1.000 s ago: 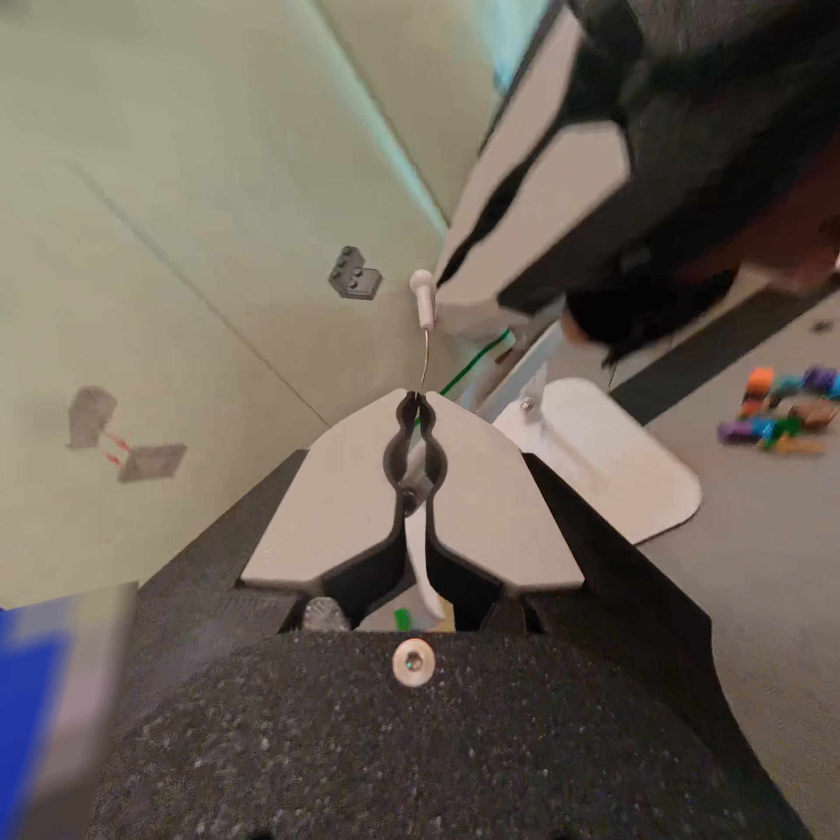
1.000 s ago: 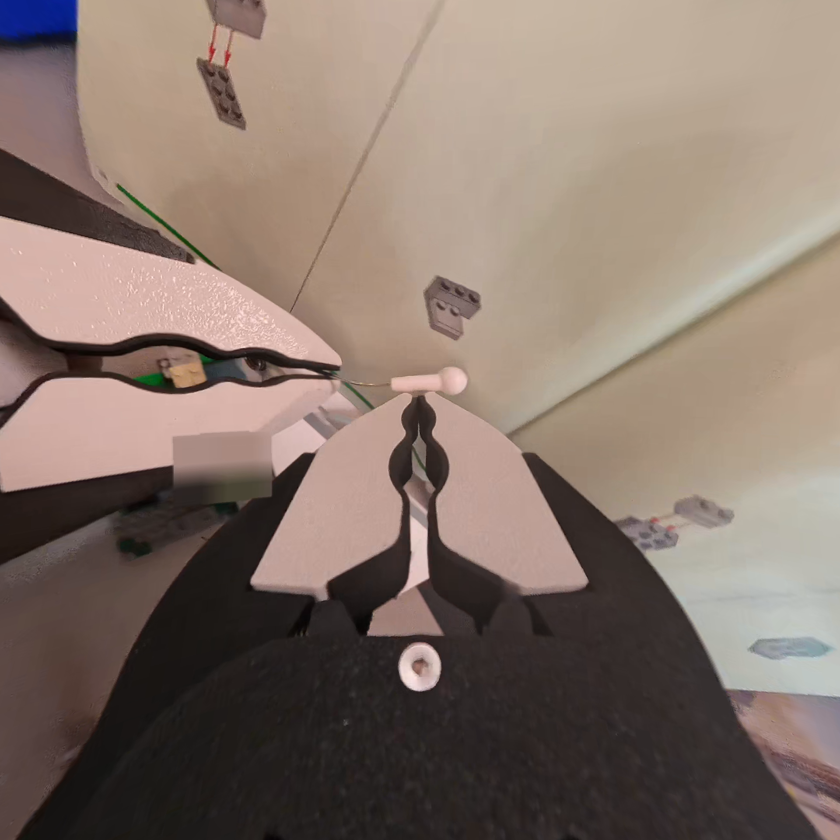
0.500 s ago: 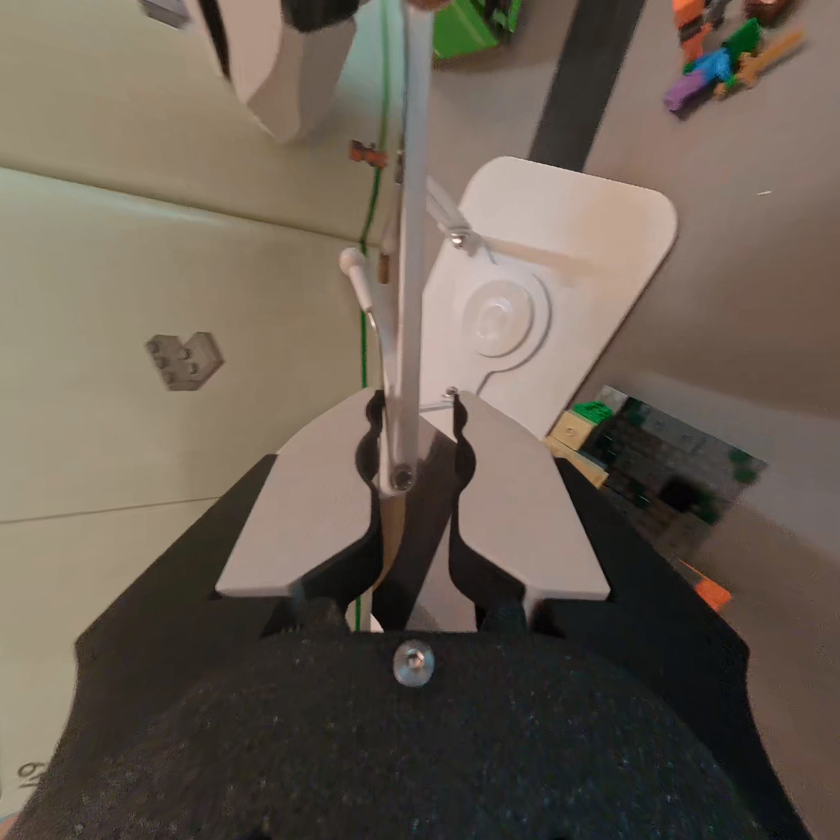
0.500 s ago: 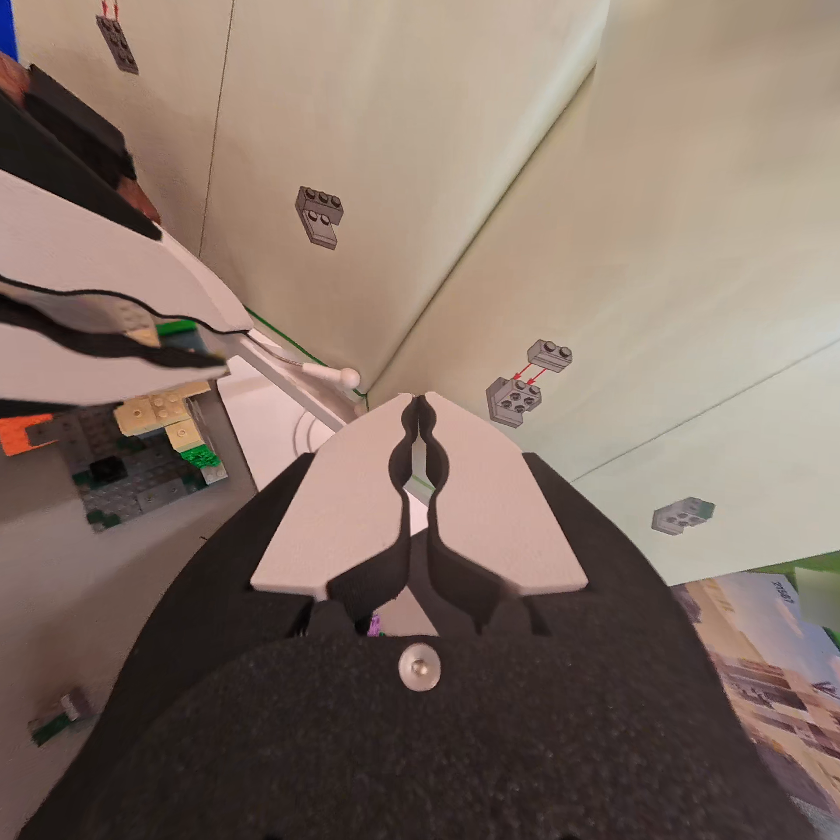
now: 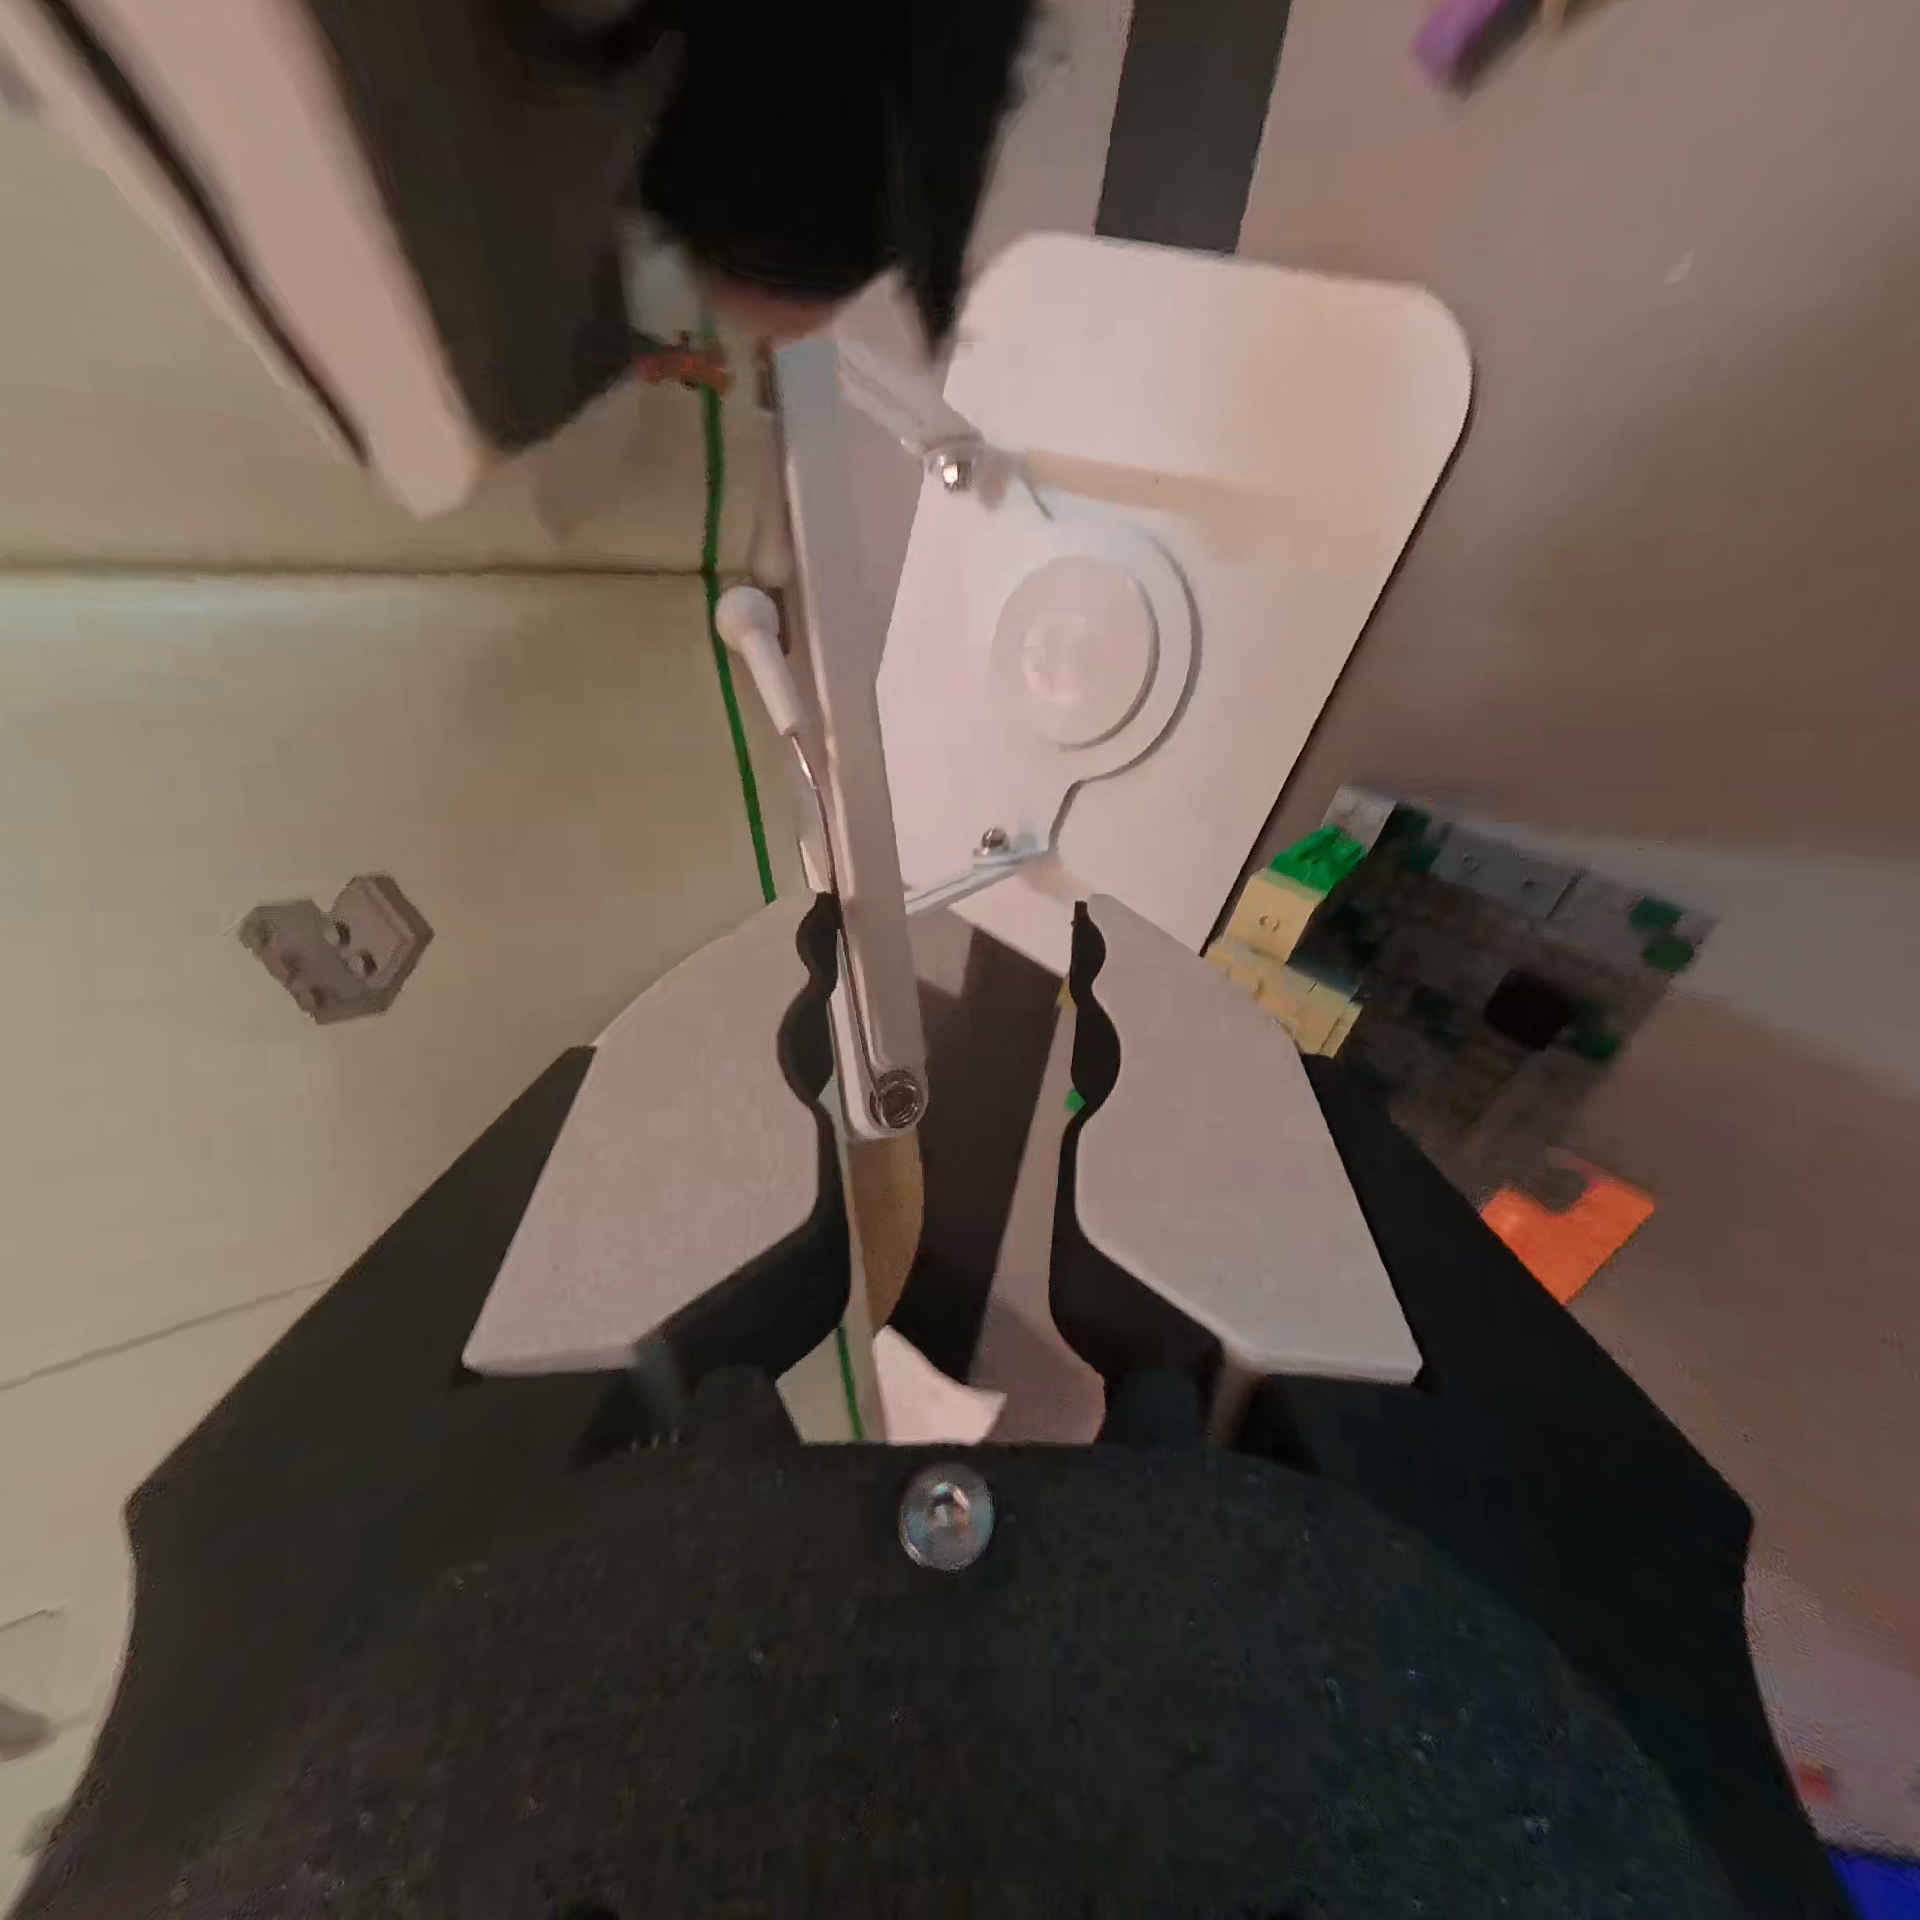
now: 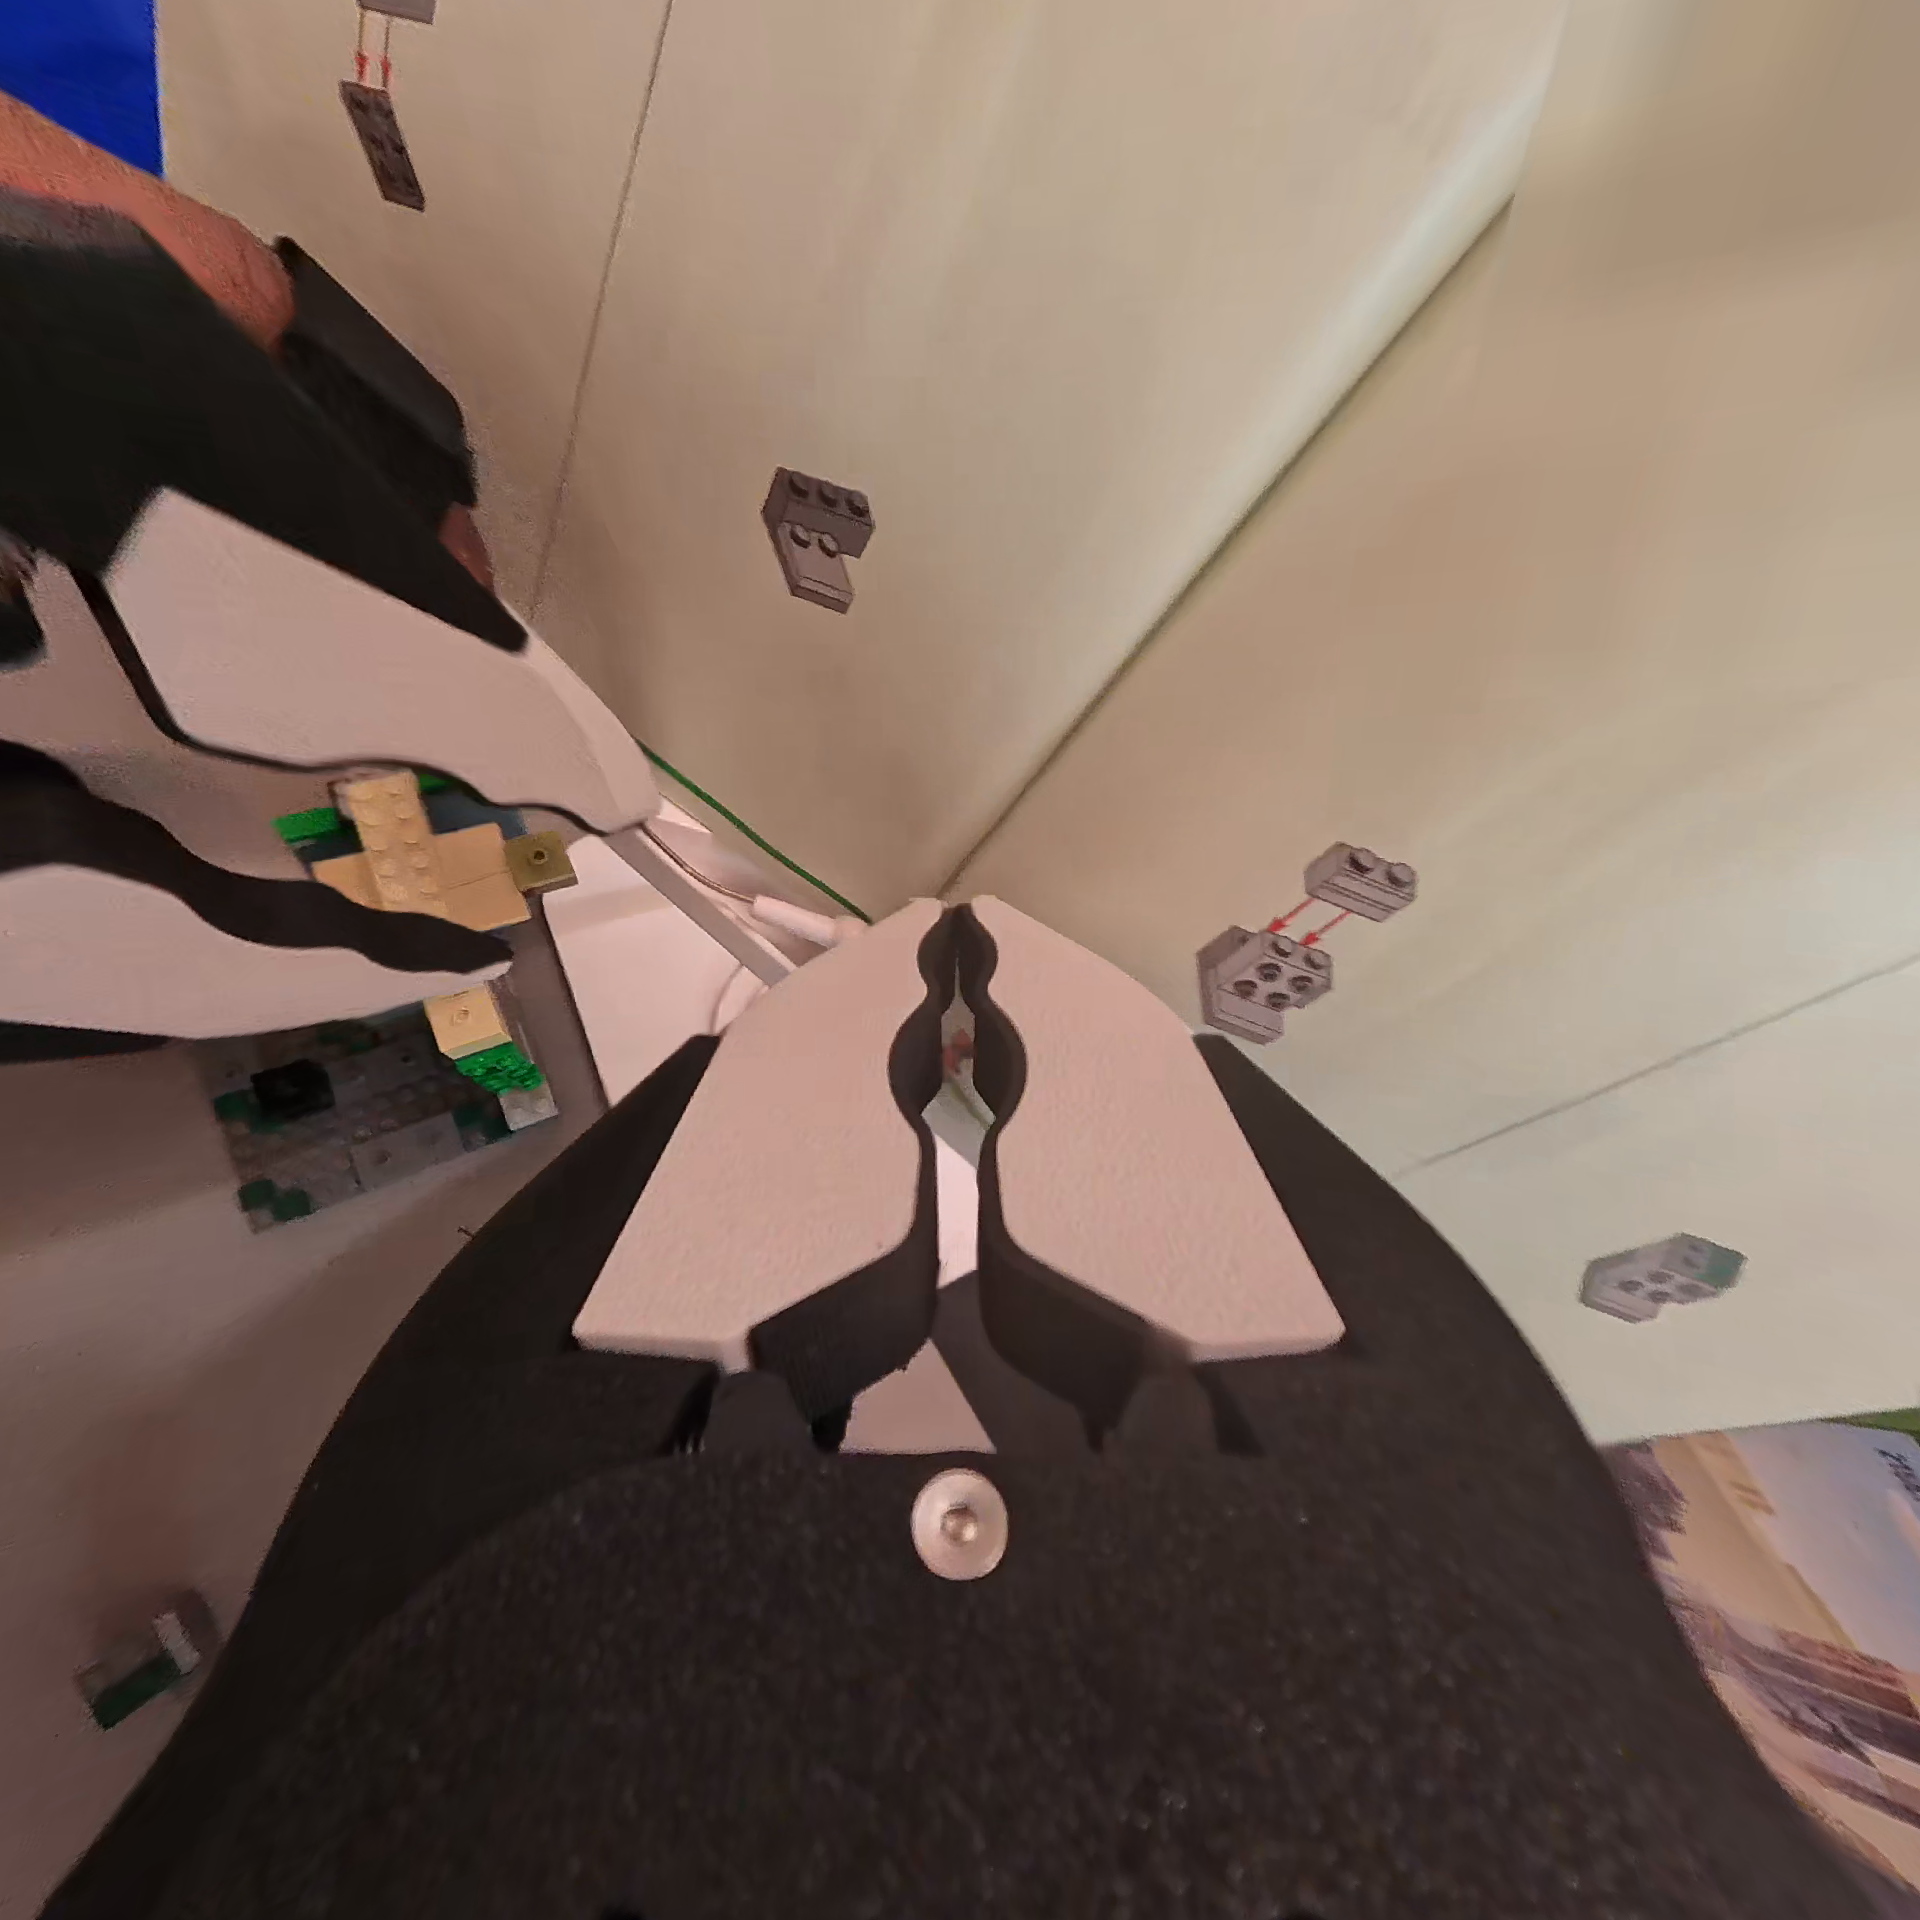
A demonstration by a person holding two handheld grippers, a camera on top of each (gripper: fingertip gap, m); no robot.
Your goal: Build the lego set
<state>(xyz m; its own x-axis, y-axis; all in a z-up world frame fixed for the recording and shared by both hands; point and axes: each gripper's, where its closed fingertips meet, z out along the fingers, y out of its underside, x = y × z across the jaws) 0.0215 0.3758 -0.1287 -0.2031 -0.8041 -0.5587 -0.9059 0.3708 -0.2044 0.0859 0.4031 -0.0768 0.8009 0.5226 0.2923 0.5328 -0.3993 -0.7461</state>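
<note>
The open instruction booklet (image 5: 312, 748) rests on a white stand (image 5: 1195, 436) and also shows in the right wrist view (image 6: 1039, 364). My left gripper (image 5: 951, 909) is open; the stand's white page-holder arm (image 5: 862, 831) runs between its fingers, against the left one. The left gripper also shows in the right wrist view (image 6: 566, 883), open. My right gripper (image 6: 951, 914) is shut with its tips at the booklet's fold; I cannot tell if it pinches a page. It shows blurred in the left wrist view (image 5: 416, 488). The partly built grey and green lego model (image 5: 1455, 987) lies beside the stand and shows again (image 6: 364, 1112).
Tan bricks (image 6: 416, 862) sit on the model. An orange piece (image 5: 1569, 1226) lies next to the model. A small green and grey piece (image 6: 135, 1673) lies on the table at lower left. Blurred purple bricks (image 5: 1455, 31) lie far off. Spacing between my two grippers at the tips: around 9 centimetres.
My left gripper has gone from shut on the page-holder arm to wide open. The right gripper has stayed shut and shifted along the booklet's fold.
</note>
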